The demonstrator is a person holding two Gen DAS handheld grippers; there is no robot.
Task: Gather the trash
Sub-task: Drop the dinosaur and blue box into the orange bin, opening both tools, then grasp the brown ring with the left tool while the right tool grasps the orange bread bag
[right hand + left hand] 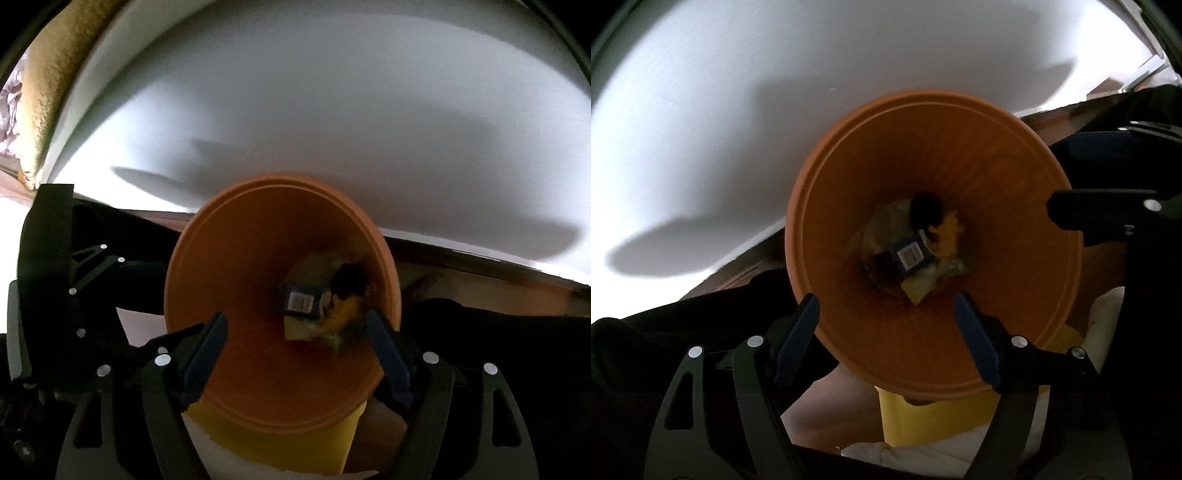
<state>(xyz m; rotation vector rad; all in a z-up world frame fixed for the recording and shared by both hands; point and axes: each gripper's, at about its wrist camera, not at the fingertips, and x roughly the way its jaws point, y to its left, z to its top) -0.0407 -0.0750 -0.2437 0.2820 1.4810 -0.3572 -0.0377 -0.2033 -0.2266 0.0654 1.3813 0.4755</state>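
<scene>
An orange bin (pixel 1015 288) fills the middle of the left wrist view, seen from above, and also shows in the right wrist view (pixel 240 332). Trash lies at its bottom (pixel 912 251): a dark wrapper with a barcode, yellow and green scraps and something black; the same trash shows in the right wrist view (pixel 317 310). My left gripper (pixel 886 325) is open and empty over the bin's near rim. My right gripper (pixel 295 339) is open and empty over the bin mouth; it also enters the left wrist view from the right (pixel 1108 173).
A yellow container (pixel 923 421) stands under the orange bin, also in the right wrist view (pixel 280 443). A white wall (pixel 775 92) is behind, with a wooden floor strip at its foot (pixel 480 266). White cloth or paper lies low in view (pixel 886 454).
</scene>
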